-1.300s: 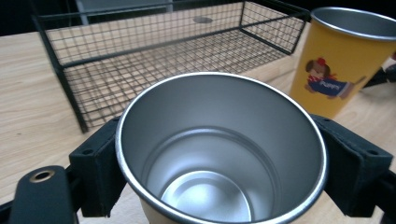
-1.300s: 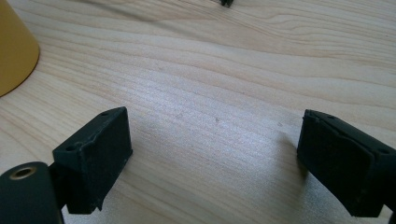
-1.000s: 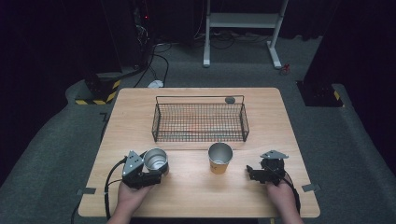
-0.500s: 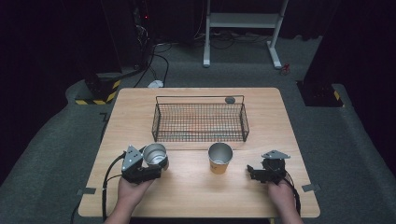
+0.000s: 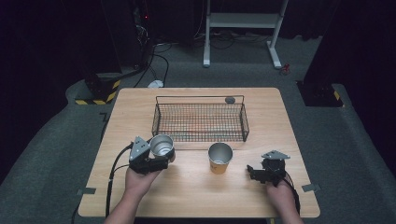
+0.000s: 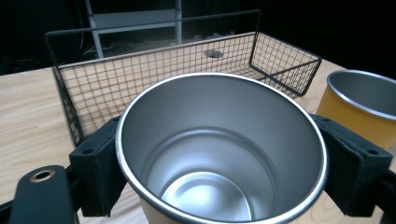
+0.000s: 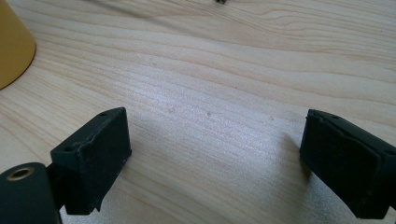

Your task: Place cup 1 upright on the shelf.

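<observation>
My left gripper [image 5: 159, 156] is shut on a metal cup [image 5: 161, 145] with a silver inside, held upright just above the table near the wire basket's front left corner. In the left gripper view its black pads [image 6: 98, 165] press both sides of the cup [image 6: 219, 149]. A second cup [image 5: 220, 157], yellow outside and silver inside, stands on the table in front of the black wire basket [image 5: 201, 122]. My right gripper [image 5: 254, 172] rests low at the table's right front, jaws wide apart over bare wood [image 7: 215, 121] with nothing between them.
A small round dark object [image 5: 229, 99] lies by the basket's far rim. The wooden table [image 5: 196, 200] has free room along its front. A yellow cup's edge [image 7: 11, 46] shows at the left of the right gripper view. Cables and a white stand [image 5: 243, 21] sit on the floor beyond.
My left gripper has lifted the metal cup and carried it a little away from the person, toward the basket's front left corner. The right gripper has stayed put.
</observation>
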The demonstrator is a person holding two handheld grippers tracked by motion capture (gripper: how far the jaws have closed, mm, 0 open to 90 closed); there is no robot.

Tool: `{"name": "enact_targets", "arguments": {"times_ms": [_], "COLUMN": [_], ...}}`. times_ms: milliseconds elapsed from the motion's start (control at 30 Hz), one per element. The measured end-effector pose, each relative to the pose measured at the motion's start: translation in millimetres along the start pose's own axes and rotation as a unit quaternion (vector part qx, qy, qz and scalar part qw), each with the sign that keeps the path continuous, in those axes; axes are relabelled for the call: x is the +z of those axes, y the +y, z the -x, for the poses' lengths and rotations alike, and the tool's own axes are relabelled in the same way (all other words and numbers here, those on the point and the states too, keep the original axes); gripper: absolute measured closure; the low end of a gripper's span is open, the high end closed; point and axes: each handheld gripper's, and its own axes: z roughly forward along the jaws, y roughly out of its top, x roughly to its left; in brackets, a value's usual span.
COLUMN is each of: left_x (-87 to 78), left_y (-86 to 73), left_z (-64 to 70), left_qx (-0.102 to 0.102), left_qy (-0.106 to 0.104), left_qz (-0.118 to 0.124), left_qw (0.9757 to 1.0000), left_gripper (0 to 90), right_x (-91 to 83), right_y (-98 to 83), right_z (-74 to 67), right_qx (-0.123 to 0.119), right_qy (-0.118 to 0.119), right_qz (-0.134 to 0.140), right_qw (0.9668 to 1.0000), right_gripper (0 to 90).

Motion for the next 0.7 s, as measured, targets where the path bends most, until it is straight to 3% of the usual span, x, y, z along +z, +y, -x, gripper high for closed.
{"name": "enact_targets", "arguments": {"times_ms": [300, 700], "left_x": [9.9, 23.8], "left_y": [22.5, 37.8], "left_z": [3.4, -1.7], "left_qx": [0.004, 0.003], "left_qy": [-0.004, 0.002], "left_qz": [0.010, 0.009], "left_qw": [0.9999, 0.9999], "left_gripper": [14.5, 14.6], "right_x": [-0.4, -0.2], "right_y": [-0.2, -0.4], "right_z": [-0.3, 0.2], "right_qx": [0.001, -0.003], "right_qy": [0.000, 0.000], "right_qz": [-0.001, 0.001], "right_qw": [1.0000, 1.0000], "right_gripper": [7.8, 7.8]}}
